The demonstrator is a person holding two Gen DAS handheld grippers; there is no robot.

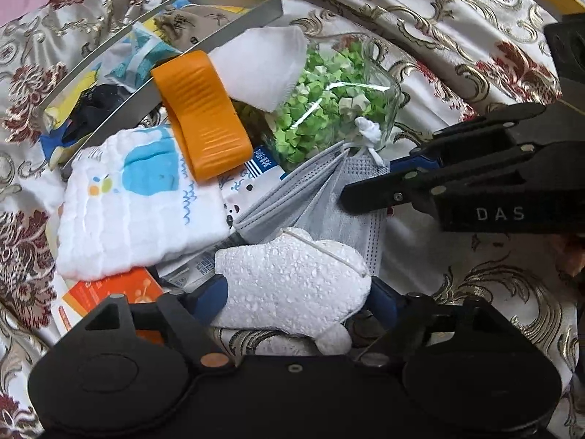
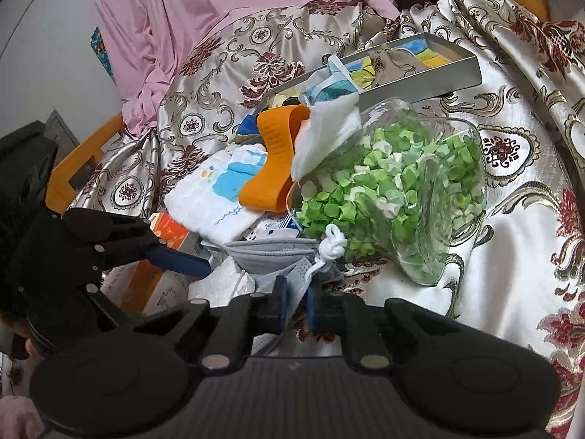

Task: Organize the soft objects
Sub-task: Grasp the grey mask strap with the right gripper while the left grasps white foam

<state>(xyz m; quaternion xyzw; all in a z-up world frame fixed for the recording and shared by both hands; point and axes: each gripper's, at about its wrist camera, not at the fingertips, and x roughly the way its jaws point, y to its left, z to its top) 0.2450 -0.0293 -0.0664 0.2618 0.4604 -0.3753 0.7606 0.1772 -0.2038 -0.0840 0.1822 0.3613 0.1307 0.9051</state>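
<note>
Grey pleated face masks (image 1: pixel 321 197) lie in the middle of the heap on the patterned satin cloth (image 1: pixel 457 55), and the right gripper (image 2: pixel 294 301) is pinched shut on their near edge. A white bumpy pouch (image 1: pixel 292 281) sits between the wide-spread fingers of the left gripper (image 1: pixel 292 301), pads not pressing it. Beyond lie a white whale-print towel (image 1: pixel 142 201), an orange ribbed band (image 1: pixel 201 113), a glass jar of green paper stars (image 1: pixel 329 98) and a metal tray (image 1: pixel 234 22).

Home, likely bedroom: ornate satin bedspread (image 2: pixel 226 51), pink garment (image 2: pixel 153 25), household clutter.
</note>
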